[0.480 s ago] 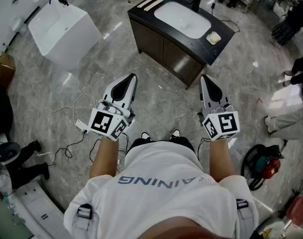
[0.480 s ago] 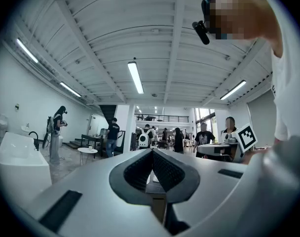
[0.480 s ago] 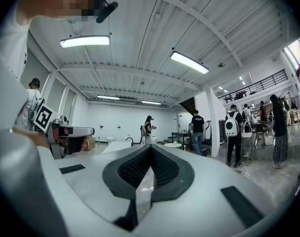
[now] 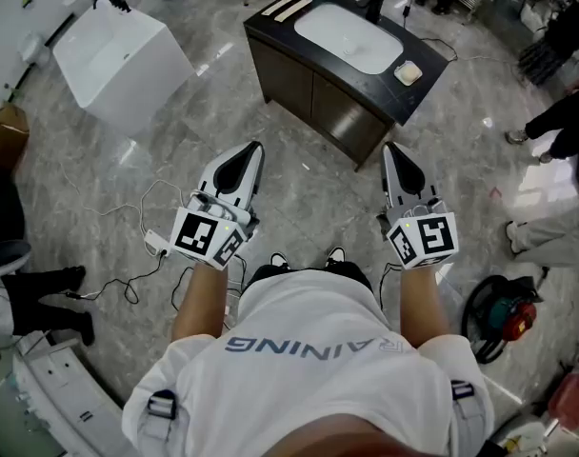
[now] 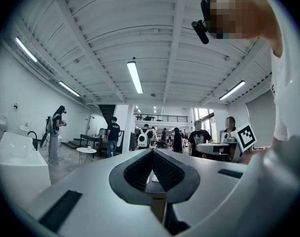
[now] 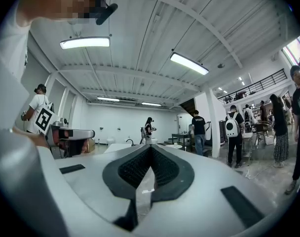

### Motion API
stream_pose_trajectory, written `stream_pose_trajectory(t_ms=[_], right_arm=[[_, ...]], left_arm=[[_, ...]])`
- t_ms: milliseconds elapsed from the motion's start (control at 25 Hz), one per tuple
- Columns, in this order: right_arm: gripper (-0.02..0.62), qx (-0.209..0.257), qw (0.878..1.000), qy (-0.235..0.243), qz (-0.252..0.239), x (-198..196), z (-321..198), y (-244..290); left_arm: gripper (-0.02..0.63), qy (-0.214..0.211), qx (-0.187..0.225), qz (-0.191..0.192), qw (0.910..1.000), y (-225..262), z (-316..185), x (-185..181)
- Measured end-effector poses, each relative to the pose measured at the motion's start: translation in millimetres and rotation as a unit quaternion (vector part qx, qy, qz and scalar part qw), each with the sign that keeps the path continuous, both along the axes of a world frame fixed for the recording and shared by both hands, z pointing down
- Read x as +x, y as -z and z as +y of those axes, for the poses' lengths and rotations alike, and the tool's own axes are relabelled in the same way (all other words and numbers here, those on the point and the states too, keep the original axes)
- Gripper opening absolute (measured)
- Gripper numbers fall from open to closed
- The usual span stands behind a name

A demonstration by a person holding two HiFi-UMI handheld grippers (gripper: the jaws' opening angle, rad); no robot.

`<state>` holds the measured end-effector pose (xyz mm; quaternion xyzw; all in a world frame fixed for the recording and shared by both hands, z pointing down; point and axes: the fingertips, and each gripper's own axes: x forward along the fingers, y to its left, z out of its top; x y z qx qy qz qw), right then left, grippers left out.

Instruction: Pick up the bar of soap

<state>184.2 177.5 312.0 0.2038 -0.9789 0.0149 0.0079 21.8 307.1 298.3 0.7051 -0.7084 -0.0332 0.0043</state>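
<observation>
In the head view the pale bar of soap [image 4: 408,72] lies in a small dish on the right end of a dark vanity cabinet [image 4: 318,89] with a white sink [image 4: 349,38]. Both grippers hang level above the marble floor, well short of the cabinet. My left gripper [image 4: 255,147] is shut and holds nothing. My right gripper [image 4: 389,149] is shut and holds nothing as well. In the left gripper view the jaws [image 5: 152,153] meet, with the cabinet dimly behind them. The right gripper view shows the right gripper [image 6: 150,149] with its jaws closed together.
A white freestanding basin [image 4: 118,50] stands at the far left. Cables and a power strip [image 4: 156,244] lie on the floor by my left side. A black faucet [image 4: 375,3] rises behind the sink. A coiled tool [image 4: 499,314] sits lower right. People stand around the edges.
Both grippers stay where they were. A person at the lower left and another at the right edge have shifted.
</observation>
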Motion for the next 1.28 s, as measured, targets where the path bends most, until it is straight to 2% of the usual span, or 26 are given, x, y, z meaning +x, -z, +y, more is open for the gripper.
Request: stream_pose_trajectory(t_ms=[160, 440, 800, 960, 1280], right_arm=[[0.011, -0.006, 1.000, 0.006, -0.018, -2.6, 4.4, 0.7], [0.011, -0.001, 1.000, 0.003, -0.012, -18.8, 22.0, -4.5], [0.011, -0.002, 1.000, -0.011, 0.003, -55.8, 49.2, -16.4], [0.011, -0.010, 1.000, -0.018, 0.006, -71.3, 38.1, -18.5], [0.011, -0.016, 1.000, 0.006, 0.002, -117.4, -7.6, -32.5]], left_arm=[[0.005, -0.005, 0.000, 0.002, 1.0000, -0.8, 1.8, -1.6], [0.005, -0.022, 0.000, 0.003, 0.9998, -1.3, 13.8, -15.9], [0.005, -0.042, -0.010, 0.016, 0.9989, -18.7, 35.1, -55.5], [0.005, -0.045, -0.012, 0.016, 0.9988, -22.9, 24.8, -70.2], [0.005, -0.025, -0.013, 0.021, 0.9994, -27.1, -11.1, -111.2]])
